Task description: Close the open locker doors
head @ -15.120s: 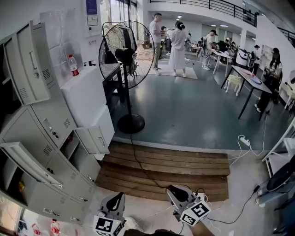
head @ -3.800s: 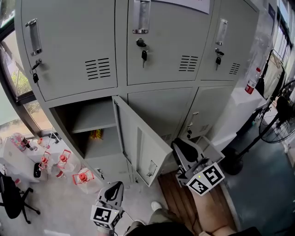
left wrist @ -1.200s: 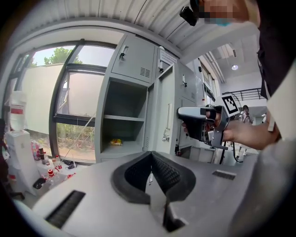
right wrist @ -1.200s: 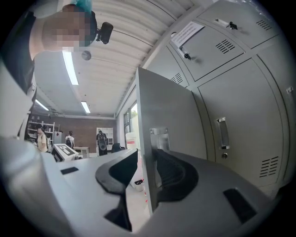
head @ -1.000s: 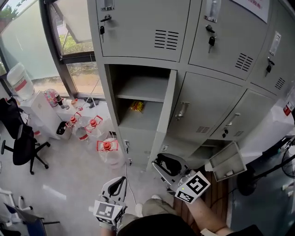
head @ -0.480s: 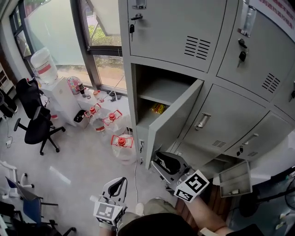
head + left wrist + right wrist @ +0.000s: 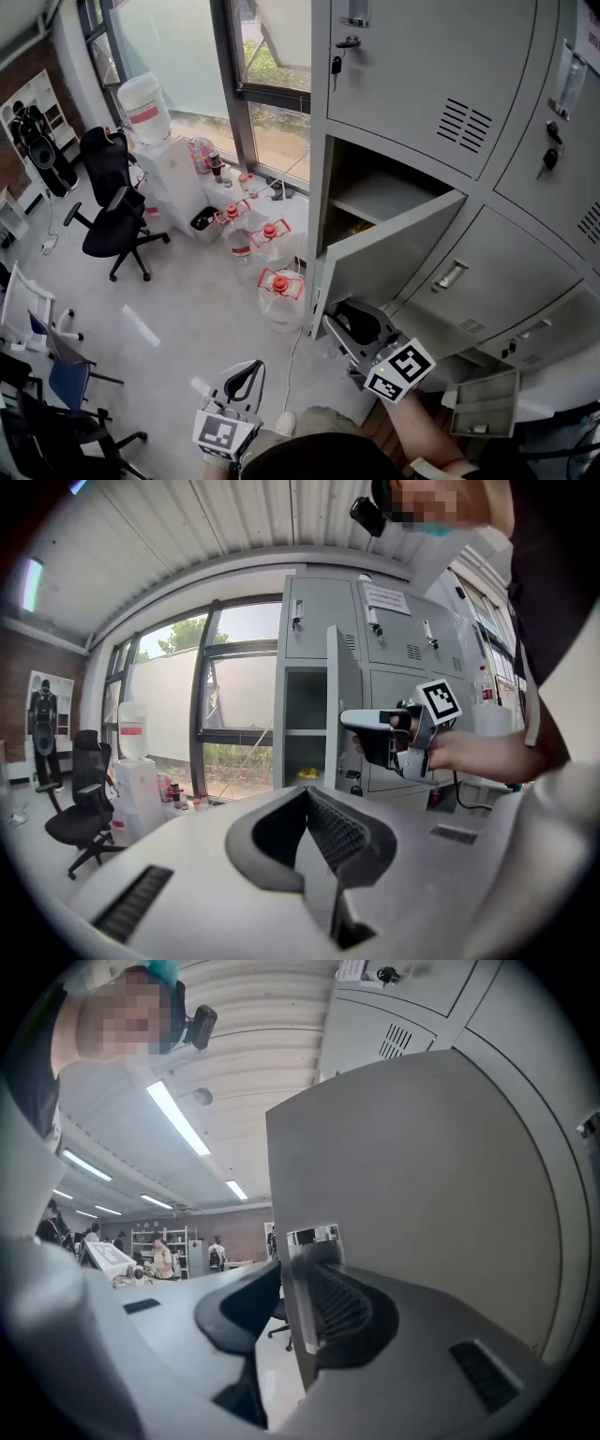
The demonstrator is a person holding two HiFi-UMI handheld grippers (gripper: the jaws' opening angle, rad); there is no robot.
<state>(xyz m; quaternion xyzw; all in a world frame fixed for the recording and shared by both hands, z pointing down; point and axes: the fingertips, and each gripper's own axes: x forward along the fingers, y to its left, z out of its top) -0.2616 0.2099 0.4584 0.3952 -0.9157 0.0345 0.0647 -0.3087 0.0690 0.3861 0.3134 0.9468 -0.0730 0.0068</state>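
The locker door (image 7: 403,248) of the middle-row compartment stands ajar. It is hinged at the right, and its free edge swings out toward the person above the open compartment (image 7: 375,192). The right gripper (image 7: 354,322) is at that edge's lower corner. Its jaws, which have just been closing, sit on either side of the edge, one ribbed pad flat on the door's face and the other fingertip against the rim. The left gripper (image 7: 248,370) hangs low over the floor, well clear of the door, with its tips together and nothing in them.

A water jug (image 7: 279,295) with a red cap stands on the floor just beside the bank's left corner, with more jugs behind it by the water dispenser (image 7: 150,122). A black office chair (image 7: 108,202) sits farther left.

Only the head view shows a small lower door (image 7: 483,403) open at the far right. The left gripper view shows the locker door (image 7: 343,705) edge-on, a hand (image 7: 469,752) bringing the right gripper (image 7: 361,722) to it, and a yellow packet (image 7: 302,773) inside on the shelf. The right gripper view is filled by the door's face (image 7: 422,1194), with a latch plate (image 7: 311,1235) at its edge. Past it is a distant room with people and strip lights.
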